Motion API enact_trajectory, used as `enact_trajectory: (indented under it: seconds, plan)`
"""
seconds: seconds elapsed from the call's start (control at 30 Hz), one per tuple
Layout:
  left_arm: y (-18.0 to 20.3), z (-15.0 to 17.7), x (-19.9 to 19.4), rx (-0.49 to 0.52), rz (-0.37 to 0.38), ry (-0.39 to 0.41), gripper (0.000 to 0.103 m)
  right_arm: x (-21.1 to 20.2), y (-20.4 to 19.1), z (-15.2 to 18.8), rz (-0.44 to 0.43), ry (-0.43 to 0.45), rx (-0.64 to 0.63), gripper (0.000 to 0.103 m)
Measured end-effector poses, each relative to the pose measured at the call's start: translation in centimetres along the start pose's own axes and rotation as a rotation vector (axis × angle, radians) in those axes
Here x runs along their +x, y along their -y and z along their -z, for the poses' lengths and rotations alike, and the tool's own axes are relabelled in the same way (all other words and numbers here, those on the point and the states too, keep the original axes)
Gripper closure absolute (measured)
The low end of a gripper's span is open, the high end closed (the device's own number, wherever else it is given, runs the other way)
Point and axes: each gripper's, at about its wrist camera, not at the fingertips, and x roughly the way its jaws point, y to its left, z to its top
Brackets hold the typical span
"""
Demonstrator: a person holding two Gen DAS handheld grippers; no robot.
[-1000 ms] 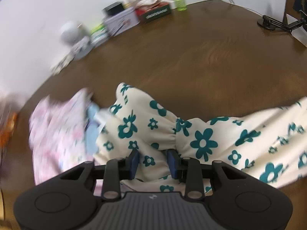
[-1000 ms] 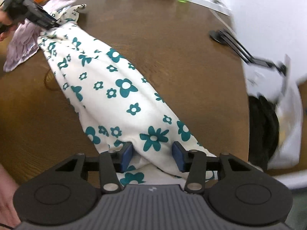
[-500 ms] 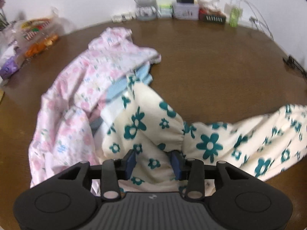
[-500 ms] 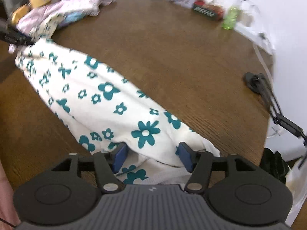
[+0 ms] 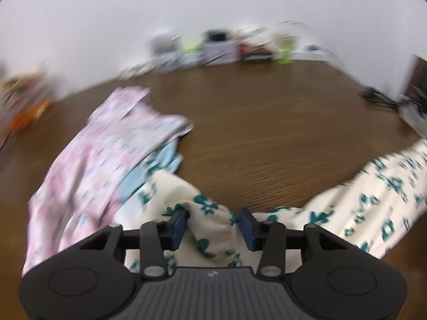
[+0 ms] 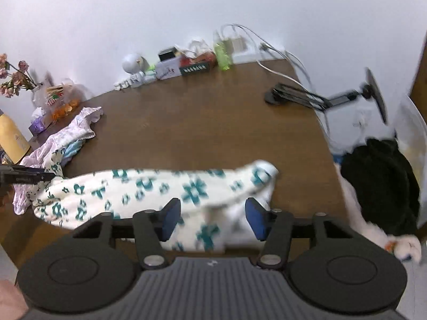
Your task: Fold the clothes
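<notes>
A brown table [image 6: 213, 122] carries a cream garment with teal flowers [image 6: 149, 189], stretched between both grippers beside a pink floral cloth [image 5: 106, 149]. The left gripper [image 5: 212, 225] and right gripper [image 6: 212, 217] each have fabric between parted fingers; blur hides whether either truly pinches it.

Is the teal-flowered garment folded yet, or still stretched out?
Not folded. The teal-flowered garment runs as one bunched strip across the table between the left gripper and right gripper.
</notes>
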Motion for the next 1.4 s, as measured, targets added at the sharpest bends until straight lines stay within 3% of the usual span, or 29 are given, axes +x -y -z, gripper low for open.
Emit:
enact_trajectory:
  seconds: [0.13,0.2,0.33,0.53,0.63,0.67,0.77,0.83,0.93,1.03,1.17,1.4]
  plan:
    - [-0.7,0.8,0.8,-0.042,-0.011,-0.058,0.061,3.8,-1.3,-0.4,0.072,-0.066,-0.037,0.066]
    - [-1.0,1.2,1.2,-0.063,-0.016,-0.086,0.061,5.1,-1.3,-0.1,0.091,-0.095,-0.031,0.066]
    - [-1.8,1.8,0.8,-0.189,-0.038,-0.127,0.058,5.1,-1.2,0.1,0.115,-0.118,0.001,0.063]
    - [-1.9,3.6,-0.9,-0.33,-0.068,-0.089,0.055,4.9,-1.3,0.6,0.125,-0.102,-0.004,0.061]
    - [-2.3,3.2,-2.1,-0.379,-0.057,-0.067,0.054,4.0,-1.1,0.5,0.104,-0.095,0.045,0.053]
    - [-2.4,2.7,-2.7,-0.384,-0.056,-0.051,0.048,3.4,-0.9,0.4,0.089,-0.088,0.08,0.046]
    - [-1.0,0.9,-4.8,-0.319,-0.037,0.027,0.03,0.7,-0.2,0.7,0.042,-0.04,0.205,0.024]
    - [0.9,-0.5,-5.5,-0.249,0.005,0.058,0.025,-0.7,0.3,1.1,0.045,-0.028,0.279,0.022]
    - [5.1,-2.6,-5.0,-0.122,0.139,0.054,0.025,-1.2,1.5,2.6,0.036,-0.063,0.448,0.022]
    - [10.7,-4.3,-3.2,0.032,0.241,0.023,0.035,-0.5,2.2,4.5,-0.009,-0.087,0.604,0.022]
    - [17.9,-5.2,0.5,0.21,0.248,-0.026,0.058,0.6,1.4,5.3,0.012,-0.032,0.668,0.025]
    - [21.0,-5.3,5.0,0.241,0.267,-0.106,0.07,2.4,1.6,4.1,0.06,0.052,0.718,0.026]
